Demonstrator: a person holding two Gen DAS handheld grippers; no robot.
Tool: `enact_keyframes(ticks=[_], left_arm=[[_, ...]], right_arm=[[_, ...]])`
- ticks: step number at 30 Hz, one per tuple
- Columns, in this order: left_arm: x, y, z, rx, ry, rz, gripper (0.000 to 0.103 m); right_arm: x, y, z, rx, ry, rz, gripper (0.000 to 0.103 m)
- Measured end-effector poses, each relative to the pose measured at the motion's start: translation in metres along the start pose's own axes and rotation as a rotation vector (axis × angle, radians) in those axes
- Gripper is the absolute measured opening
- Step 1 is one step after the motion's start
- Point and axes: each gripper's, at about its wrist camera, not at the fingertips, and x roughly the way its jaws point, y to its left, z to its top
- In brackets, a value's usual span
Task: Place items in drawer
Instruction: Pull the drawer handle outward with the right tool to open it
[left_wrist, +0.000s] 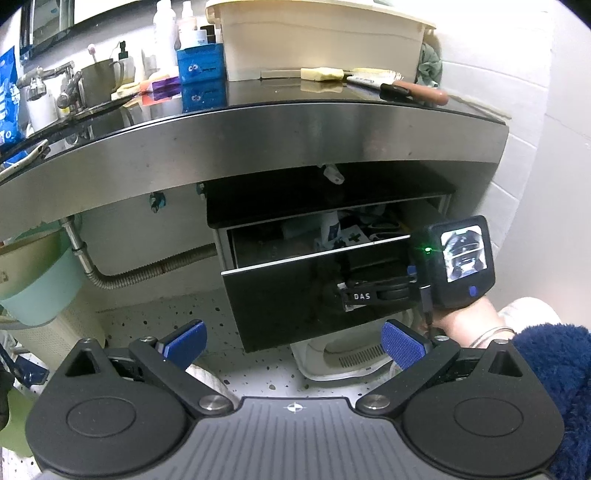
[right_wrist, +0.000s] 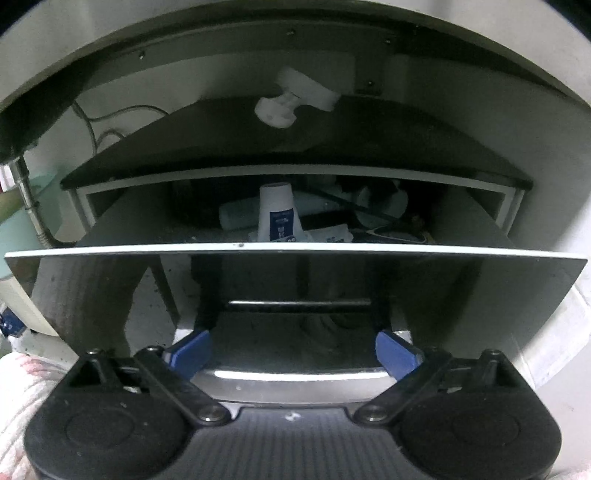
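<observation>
A black glossy drawer (left_wrist: 288, 291) under the steel counter stands pulled partly open. Inside lie a white tube (left_wrist: 330, 225) with a blue label, scissors and other small items. In the right wrist view the drawer front (right_wrist: 110, 280) fills the middle, and the white tube (right_wrist: 277, 216) stands behind its top edge. My right gripper (right_wrist: 292, 352) is open and empty, its blue pads close against the lower part of the drawer front. In the left wrist view the right gripper's body (left_wrist: 458, 258) sits at the drawer's right end. My left gripper (left_wrist: 293, 341) is open and empty, low before the drawer.
The dark countertop (left_wrist: 280, 98) holds a cream tub (left_wrist: 321, 37), a blue box (left_wrist: 201, 61), a brush, a knife (left_wrist: 413, 92), a steel cup and bottles. A sink tap (left_wrist: 48, 77) is at left. A drain hose (left_wrist: 147, 271) and teal basin (left_wrist: 40, 288) sit under the counter.
</observation>
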Motion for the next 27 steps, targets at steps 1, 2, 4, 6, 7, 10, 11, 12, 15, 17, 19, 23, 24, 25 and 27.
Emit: enact_keyframes(ticks=[1, 2, 4, 6, 7, 10, 11, 12, 15, 17, 19, 23, 24, 25, 27], left_arm=[[0.0001, 0.0001, 0.0, 0.0, 0.001, 0.0, 0.102], [0.0003, 0.0001, 0.0, -0.001, 0.003, -0.001, 0.102], [0.001, -0.0001, 0.0001, -0.001, 0.008, -0.003, 0.102], [0.0007, -0.0006, 0.0002, 0.0, 0.009, -0.004, 0.102], [0.0003, -0.0007, 0.0003, 0.002, 0.008, -0.004, 0.102], [-0.0016, 0.0004, 0.0007, 0.0, 0.0, 0.001, 0.102], [-0.0018, 0.0013, 0.001, -0.003, -0.002, 0.002, 0.102], [-0.0016, 0.0022, 0.0013, -0.006, -0.001, 0.002, 0.102], [-0.0009, 0.0035, 0.0016, -0.01, 0.003, 0.0, 0.102], [-0.0006, 0.0035, 0.0024, -0.01, 0.003, -0.002, 0.102], [-0.0006, 0.0031, 0.003, -0.007, 0.003, -0.005, 0.102], [0.0006, 0.0031, 0.0037, -0.004, 0.008, -0.009, 0.102], [0.0008, 0.0035, 0.0041, -0.006, 0.008, -0.01, 0.102], [0.0008, 0.0037, 0.0042, -0.007, 0.008, -0.01, 0.102], [0.0006, 0.0035, 0.004, -0.007, 0.006, -0.01, 0.102]], right_arm=[[0.0008, 0.0008, -0.0003, -0.001, 0.001, -0.001, 0.101], [0.0014, 0.0012, -0.0008, -0.001, 0.001, -0.001, 0.102], [0.0023, 0.0017, -0.0016, -0.002, 0.002, -0.001, 0.102], [0.0028, 0.0016, -0.0018, 0.001, 0.004, -0.002, 0.102], [0.003, 0.0017, -0.0018, 0.001, 0.005, -0.002, 0.102], [0.0034, 0.0019, -0.0017, 0.003, 0.008, -0.003, 0.102], [0.0035, 0.0019, -0.0018, 0.003, 0.008, -0.003, 0.102], [0.0034, 0.002, -0.002, 0.003, 0.009, -0.003, 0.102], [0.0023, 0.0021, -0.003, 0.003, 0.01, -0.003, 0.102], [0.0013, 0.0022, -0.0039, 0.003, 0.012, -0.003, 0.102], [-0.0006, 0.0022, -0.0048, 0.004, 0.016, -0.003, 0.102], [-0.0032, 0.0021, -0.0042, 0.006, 0.029, -0.003, 0.102], [-0.0039, 0.002, -0.0045, 0.006, 0.032, -0.002, 0.102], [-0.0046, 0.0019, -0.0049, 0.006, 0.034, -0.002, 0.102], [-0.0048, 0.0019, -0.0053, 0.006, 0.037, -0.001, 0.102]])
